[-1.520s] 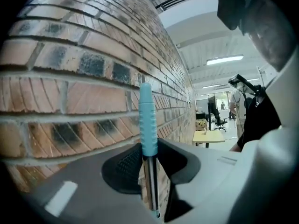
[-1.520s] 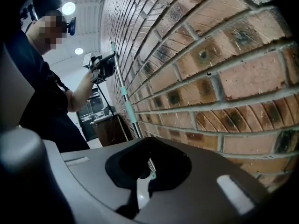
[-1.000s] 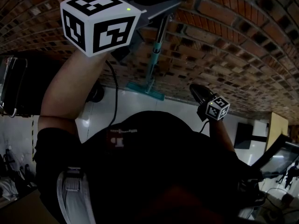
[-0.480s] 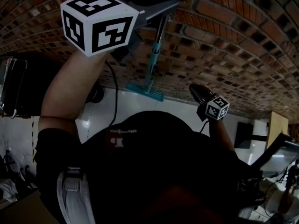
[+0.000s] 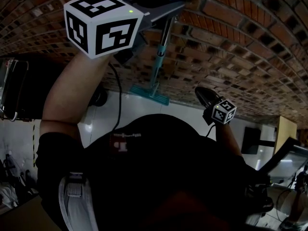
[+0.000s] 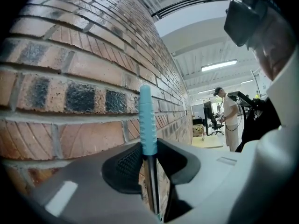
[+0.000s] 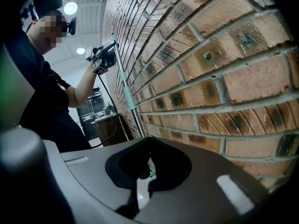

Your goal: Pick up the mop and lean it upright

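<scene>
The mop stands upright against the brick wall [image 5: 231,37]. Its teal head [image 5: 149,94] rests on the white floor at the wall's foot, and its pole [image 5: 161,47] rises to a teal grip [image 6: 147,120]. My left gripper [image 5: 168,4] is raised high and shut on the pole just below that grip, which sticks out past the jaws [image 6: 152,171]. My right gripper [image 5: 204,94] hangs lower, to the right of the mop head and close to the wall. Its jaws [image 7: 144,171] stand slightly apart with nothing between them. The right gripper view shows the pole [image 7: 127,94] and the left gripper [image 7: 105,50] farther along the wall.
A dark cart [image 5: 19,88] stands at the left by the wall. A black cable [image 5: 118,95] hangs from the left gripper. A person [image 6: 230,120] stands far off near office chairs. A dark screen [image 5: 288,162] is at the lower right.
</scene>
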The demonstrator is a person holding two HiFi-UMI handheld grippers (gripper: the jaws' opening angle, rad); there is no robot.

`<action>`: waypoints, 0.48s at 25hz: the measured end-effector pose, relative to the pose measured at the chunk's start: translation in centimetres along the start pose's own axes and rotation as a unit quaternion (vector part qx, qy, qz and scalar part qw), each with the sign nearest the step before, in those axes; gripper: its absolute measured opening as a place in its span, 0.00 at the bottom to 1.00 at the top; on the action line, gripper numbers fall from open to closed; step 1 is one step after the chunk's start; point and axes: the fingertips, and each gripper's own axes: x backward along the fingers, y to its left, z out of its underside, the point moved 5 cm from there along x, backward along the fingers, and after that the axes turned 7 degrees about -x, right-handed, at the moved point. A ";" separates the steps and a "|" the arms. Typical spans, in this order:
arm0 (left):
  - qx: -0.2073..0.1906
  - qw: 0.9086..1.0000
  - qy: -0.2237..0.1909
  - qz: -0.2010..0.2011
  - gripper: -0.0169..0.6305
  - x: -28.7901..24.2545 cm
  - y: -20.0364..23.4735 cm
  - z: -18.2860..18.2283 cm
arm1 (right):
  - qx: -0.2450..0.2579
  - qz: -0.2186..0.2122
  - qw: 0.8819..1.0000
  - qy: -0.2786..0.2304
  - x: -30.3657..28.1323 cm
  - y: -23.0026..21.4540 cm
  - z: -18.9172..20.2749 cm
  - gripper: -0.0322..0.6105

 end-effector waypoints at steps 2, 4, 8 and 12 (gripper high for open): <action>0.003 1.000 -0.002 -0.002 0.17 0.1 0.1 -0.1 | 0.000 0.000 1.000 -0.002 0.0 0.0 -0.1 0.07; 0.004 1.000 -0.008 -0.006 0.17 0.3 0.2 -0.3 | 0.001 0.000 1.000 0.000 0.0 0.0 -0.1 0.07; 0.000 1.000 -0.011 -0.005 0.17 0.4 0.1 -0.5 | 0.002 -0.001 1.000 0.000 -0.1 0.0 0.0 0.07; -0.003 1.000 -0.008 -0.003 0.17 0.4 -0.1 -0.5 | 0.002 -0.001 1.000 -0.001 -0.1 0.1 -0.1 0.07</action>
